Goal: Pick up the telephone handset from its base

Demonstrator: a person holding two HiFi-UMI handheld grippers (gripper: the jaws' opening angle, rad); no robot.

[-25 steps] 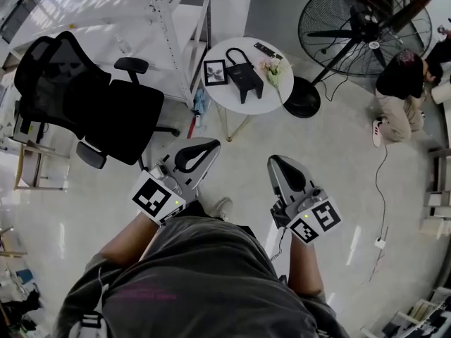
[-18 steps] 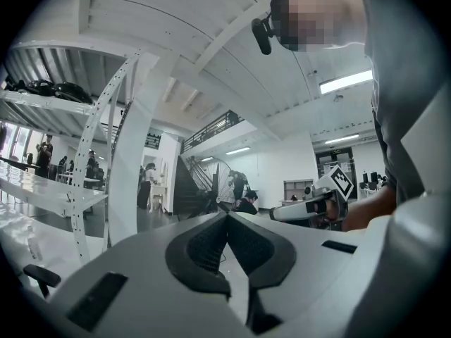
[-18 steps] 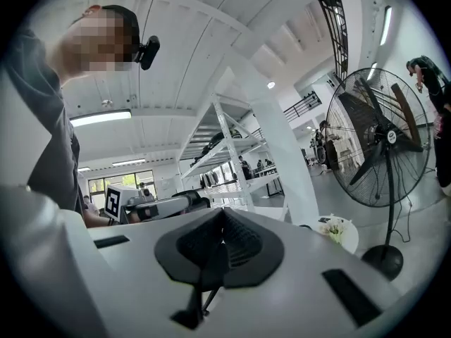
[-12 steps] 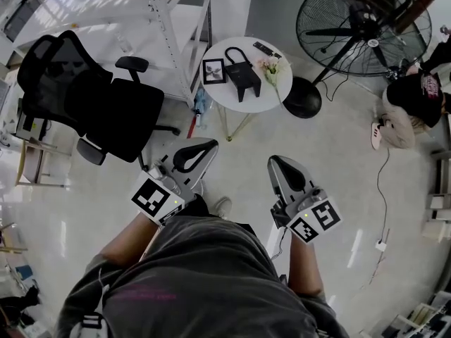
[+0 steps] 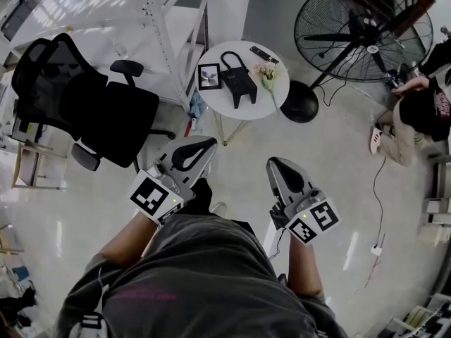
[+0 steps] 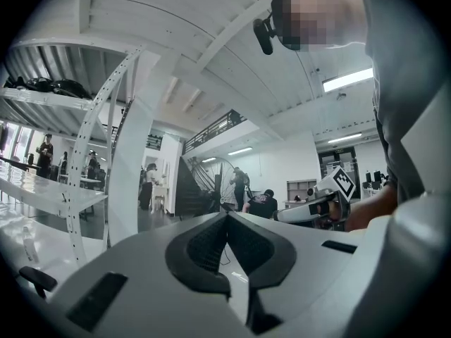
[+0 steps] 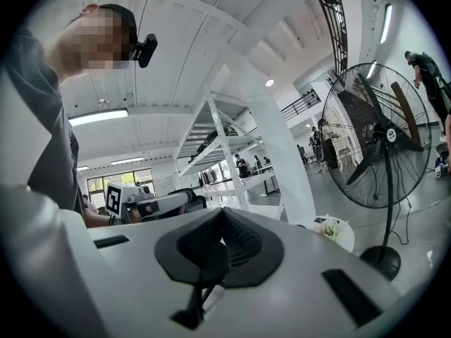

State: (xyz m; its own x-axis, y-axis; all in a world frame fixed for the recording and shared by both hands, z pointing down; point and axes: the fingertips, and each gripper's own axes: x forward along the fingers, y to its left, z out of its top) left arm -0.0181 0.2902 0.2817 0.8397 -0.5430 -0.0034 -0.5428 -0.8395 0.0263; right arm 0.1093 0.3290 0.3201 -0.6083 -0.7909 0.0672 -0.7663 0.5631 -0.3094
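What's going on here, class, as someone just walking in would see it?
A person stands holding a left tool and a right tool out in front, both shut and empty. Ahead is a small round white table with the black telephone, a picture frame and flowers. Neither tool is near the telephone, so nothing has been picked up yet.

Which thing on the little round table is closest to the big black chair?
The framed picture, at the table's left edge; the black handled thing and flowers sit farther right.
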